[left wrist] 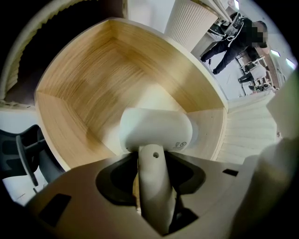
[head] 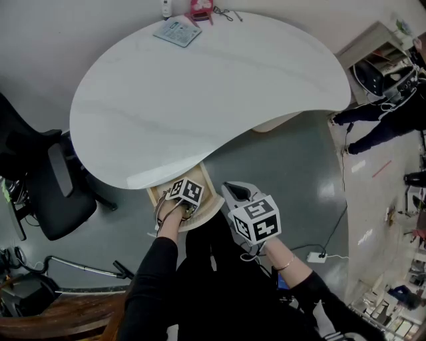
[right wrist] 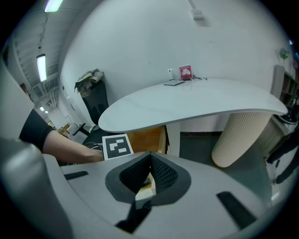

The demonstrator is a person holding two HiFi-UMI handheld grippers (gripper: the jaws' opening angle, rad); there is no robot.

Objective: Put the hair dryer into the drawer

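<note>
The white hair dryer (left wrist: pixel 156 130) stands head down on the floor of the open wooden drawer (left wrist: pixel 93 79), its handle pointing up between the jaws of my left gripper (left wrist: pixel 154 172). A sliver of wood shows between the handle and one pad, so the jaws stand open around it. In the head view the left gripper (head: pixel 185 200) points straight down into the drawer (head: pixel 212 205) under the table's near edge. My right gripper (head: pixel 234 193) hovers just right of the drawer, shut and empty (right wrist: pixel 149 161). The right gripper view shows the drawer (right wrist: pixel 147 139) ahead.
The white table (head: pixel 200 93) overhangs the drawer; its ribbed pedestal (right wrist: pixel 238 135) stands to the right. A black office chair (head: pixel 60 193) is at the left. A booklet (head: pixel 177 30) and pink box (head: pixel 201 9) lie at the table's far edge. A person (head: pixel 386 113) stands far right.
</note>
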